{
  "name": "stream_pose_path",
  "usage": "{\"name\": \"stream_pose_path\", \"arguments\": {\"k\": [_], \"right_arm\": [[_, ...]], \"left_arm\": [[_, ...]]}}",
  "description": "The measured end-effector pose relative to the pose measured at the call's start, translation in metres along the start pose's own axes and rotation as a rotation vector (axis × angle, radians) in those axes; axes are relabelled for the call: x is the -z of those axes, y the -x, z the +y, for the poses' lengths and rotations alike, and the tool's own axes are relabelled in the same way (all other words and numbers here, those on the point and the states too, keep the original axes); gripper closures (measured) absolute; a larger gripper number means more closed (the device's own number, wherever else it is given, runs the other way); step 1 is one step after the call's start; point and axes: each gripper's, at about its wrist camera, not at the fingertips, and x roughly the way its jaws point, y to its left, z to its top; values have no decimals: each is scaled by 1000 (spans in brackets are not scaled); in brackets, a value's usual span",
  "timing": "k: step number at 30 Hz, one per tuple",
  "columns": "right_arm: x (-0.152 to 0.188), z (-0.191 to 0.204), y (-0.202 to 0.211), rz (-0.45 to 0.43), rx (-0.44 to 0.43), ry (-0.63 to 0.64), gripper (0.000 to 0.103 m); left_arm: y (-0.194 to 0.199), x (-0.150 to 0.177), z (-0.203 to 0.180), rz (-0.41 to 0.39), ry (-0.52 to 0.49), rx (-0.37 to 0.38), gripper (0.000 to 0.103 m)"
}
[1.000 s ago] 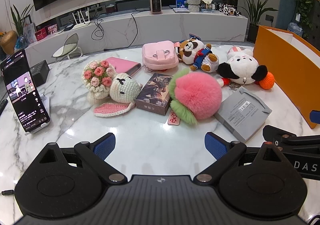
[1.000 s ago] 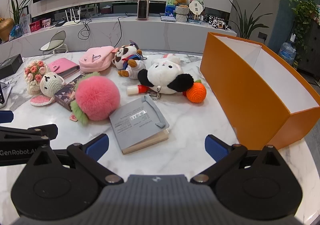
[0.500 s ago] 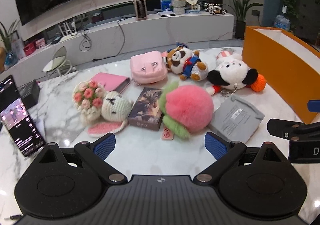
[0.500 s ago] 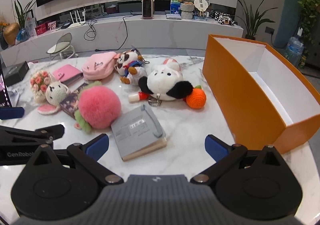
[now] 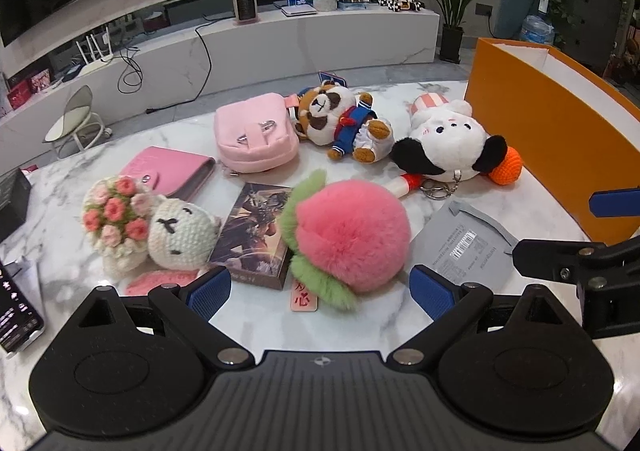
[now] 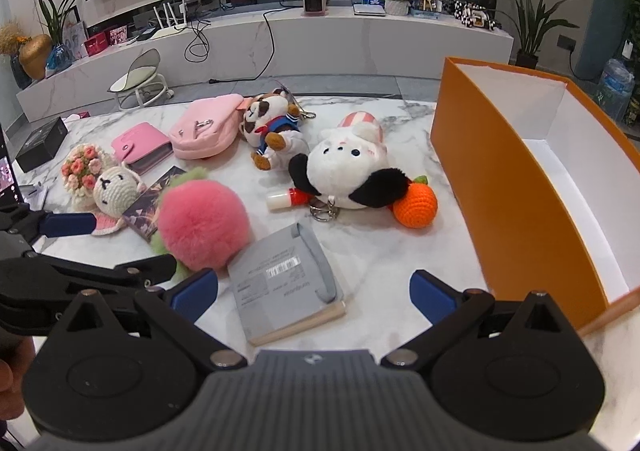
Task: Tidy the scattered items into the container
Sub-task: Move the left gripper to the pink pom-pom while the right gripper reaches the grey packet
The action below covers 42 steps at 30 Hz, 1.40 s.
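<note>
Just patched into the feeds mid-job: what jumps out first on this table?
The fluffy pink peach plush dominates the middle of the marble table, lying against the grey notebook. To the right stands the big orange box, open and white inside, with nothing visible in it yet. Both the left gripper and right gripper hover with jaws open, holding nothing.

The right gripper [image 6: 314, 289] hangs with jaws wide apart above a grey notebook [image 6: 286, 281] on the marble table [image 6: 400, 263]. A pink pompom [image 6: 202, 229] lies left of it; the orange box [image 6: 516, 187] stands open at right, holding nothing visible.
</note>
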Motion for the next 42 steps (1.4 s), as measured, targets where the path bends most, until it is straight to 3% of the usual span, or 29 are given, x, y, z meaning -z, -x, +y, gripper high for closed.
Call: {"name": "stream_pose_path", "arguments": {"k": [12, 15, 20, 23, 29, 38, 42], "right_arm": [[5, -17, -34, 90, -10, -37, 1], [6, -19, -40, 102, -19, -42, 2], [6, -22, -53, 137, -52, -60, 21], [6, -22, -61, 156, -84, -72, 27], [3, -23, -70, 164, -104, -82, 37], [0, -24, -76, 171, -129, -95, 41], [-1, -25, -75, 169, -126, -91, 44]], "left_arm": [[-34, 7, -5, 26, -52, 81, 0], [-42, 7, -10, 48, -73, 101, 8], [-49, 5, -12, 44, -75, 120, 10], [-55, 5, -11, 54, -71, 122, 11], [-60, 6, -15, 41, -113, 106, 12], [-62, 6, -16, 25, -139, 97, 15], [-60, 5, -13, 10, -122, 107, 32]]}}
